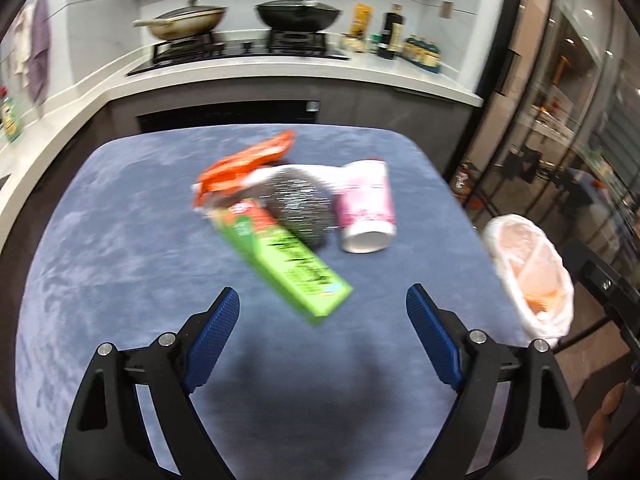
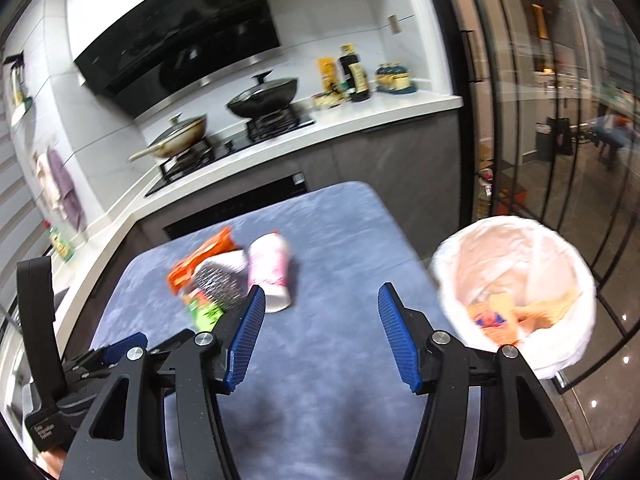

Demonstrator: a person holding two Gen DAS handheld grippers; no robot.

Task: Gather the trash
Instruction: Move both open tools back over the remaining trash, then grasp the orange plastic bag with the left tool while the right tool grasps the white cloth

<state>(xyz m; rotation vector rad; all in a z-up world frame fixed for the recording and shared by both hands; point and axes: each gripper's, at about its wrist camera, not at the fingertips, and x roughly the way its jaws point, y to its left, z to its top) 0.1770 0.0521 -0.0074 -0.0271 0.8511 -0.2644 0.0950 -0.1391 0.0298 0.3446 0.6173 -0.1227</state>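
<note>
A: From the left wrist view, what do you see?

B: The left gripper (image 1: 322, 304) has its jaws wide apart and nothing is between them. It hangs over the blue tabletop (image 1: 120, 220). Just ahead of it lies the trash in one heap: a green box (image 1: 292, 268), an orange wrapper (image 1: 244, 164), a silver-grey bag (image 1: 298, 200) and a pink-and-white cup (image 1: 366, 208) lying on its side. The bin with a white bag (image 1: 528, 264) stands beside the right edge of the tabletop.

A: And from the right wrist view?

B: The right gripper (image 2: 320, 308) is also open and empty. The cup (image 2: 270, 272) is just ahead of its left finger, and the bin (image 2: 516, 288) is near on the right, with some trash already inside.

A: How should the step be done well?

B: I think the left gripper should take the green box, because it is the nearest piece. It is better to bring the pads across the narrow sides of the box and close only then. The box touches the silver-grey bag, so a careless grasp may drag the heap.
</note>
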